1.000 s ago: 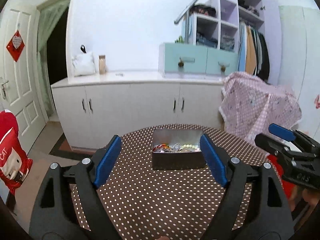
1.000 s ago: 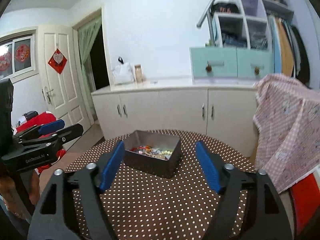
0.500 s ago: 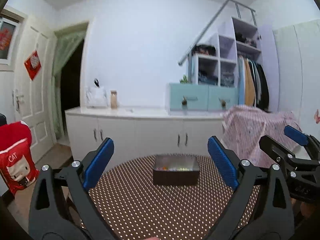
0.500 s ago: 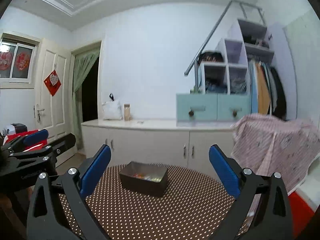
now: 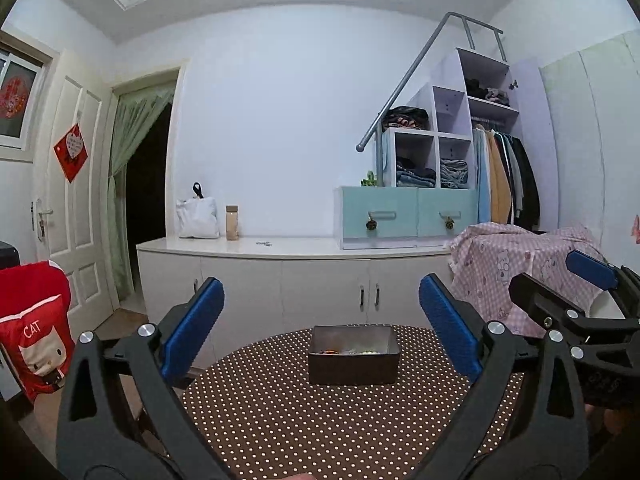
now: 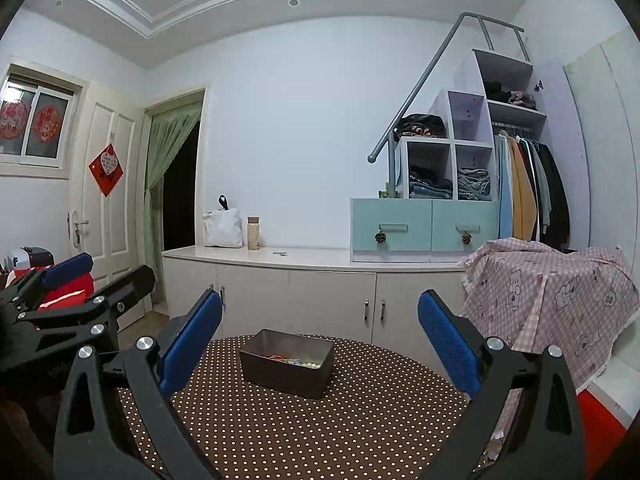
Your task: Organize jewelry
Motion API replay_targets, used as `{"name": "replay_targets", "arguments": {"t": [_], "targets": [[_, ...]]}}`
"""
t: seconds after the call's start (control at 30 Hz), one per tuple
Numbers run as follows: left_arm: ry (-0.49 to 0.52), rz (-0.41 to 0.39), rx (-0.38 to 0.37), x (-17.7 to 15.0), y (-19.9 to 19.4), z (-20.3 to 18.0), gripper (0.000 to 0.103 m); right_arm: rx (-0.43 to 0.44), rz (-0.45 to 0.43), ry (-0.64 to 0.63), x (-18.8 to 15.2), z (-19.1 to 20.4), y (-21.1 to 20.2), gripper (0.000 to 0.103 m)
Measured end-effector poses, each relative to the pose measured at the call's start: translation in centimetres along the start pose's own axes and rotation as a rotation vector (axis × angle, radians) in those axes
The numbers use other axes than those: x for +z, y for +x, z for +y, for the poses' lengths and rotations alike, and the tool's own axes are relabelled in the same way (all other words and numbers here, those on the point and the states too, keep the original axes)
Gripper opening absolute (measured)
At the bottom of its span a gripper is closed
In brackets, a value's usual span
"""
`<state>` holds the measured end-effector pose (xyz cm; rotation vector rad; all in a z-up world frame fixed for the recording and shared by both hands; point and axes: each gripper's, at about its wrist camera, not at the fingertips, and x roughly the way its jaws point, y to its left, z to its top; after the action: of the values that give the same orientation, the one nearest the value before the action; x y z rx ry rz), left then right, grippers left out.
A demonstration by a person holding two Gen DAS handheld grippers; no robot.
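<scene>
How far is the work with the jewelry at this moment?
Nothing looks sorted yet: the jewelry lies mixed in the dark metal box on the dotted table. Nothing is in hand; the left claw and right claw are open and empty, short of the box. All the sorting is left.

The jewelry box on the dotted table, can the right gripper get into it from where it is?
Probably yes. The right gripper is open and empty, the jewelry box sits lidless straight ahead, and only bare dotted tablecloth lies between them.
</scene>
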<state>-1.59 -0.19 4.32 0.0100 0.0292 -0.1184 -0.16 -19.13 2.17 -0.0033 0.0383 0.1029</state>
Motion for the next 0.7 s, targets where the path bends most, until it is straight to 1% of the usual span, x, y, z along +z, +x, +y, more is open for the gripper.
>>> {"name": "replay_targets", "arguments": {"t": [0.2, 0.7], "targets": [[0.013, -0.011, 0.022, -0.21, 0.01, -0.3, 0.096, 0.005, 0.01, 0.005, -0.19, -0.13, 0.32, 0.095], [0.017, 0.003, 0.033, -0.4, 0.17, -0.28, 0.096, 0.011, 0.037, 0.014, -0.47, -0.1, 0.57, 0.095]]}}
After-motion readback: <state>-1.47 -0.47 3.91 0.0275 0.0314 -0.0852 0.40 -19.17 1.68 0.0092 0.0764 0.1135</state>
